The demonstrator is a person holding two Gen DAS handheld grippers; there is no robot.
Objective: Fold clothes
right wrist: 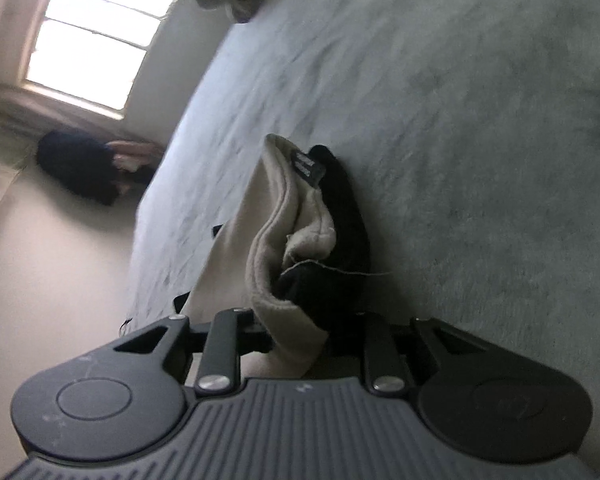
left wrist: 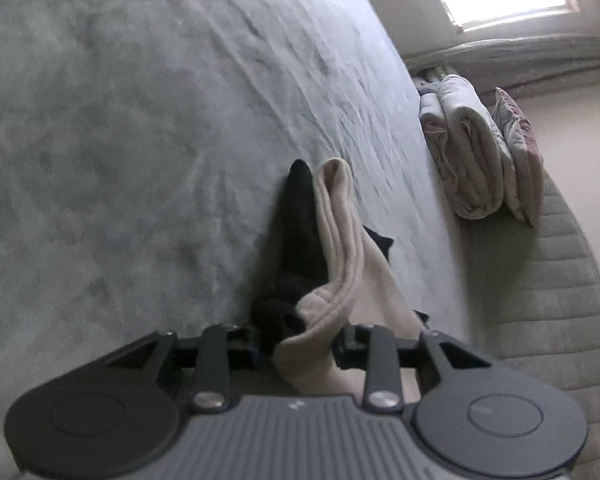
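A cream and black garment (left wrist: 336, 216) lies bunched on the grey bed cover (left wrist: 139, 120), and its near edge rises up to my left gripper (left wrist: 295, 340). The left jaws stand apart with the cream and black folds lying loosely between them. In the right wrist view the same garment (right wrist: 275, 216) shows a dark label (right wrist: 306, 164) near its far tip. Its cream hem and black layer run down into my right gripper (right wrist: 304, 340), which is shut on them. The fingertips of both grippers are hidden by the cloth.
Folded pale quilts (left wrist: 468, 152) and a pinkish pillow (left wrist: 520, 148) sit at the bed's end by a ribbed grey edge (left wrist: 540, 300). A dark bundle (right wrist: 79, 164) lies on the floor under a bright window (right wrist: 95, 32). The bed cover (right wrist: 460, 120) spreads wide beyond the garment.
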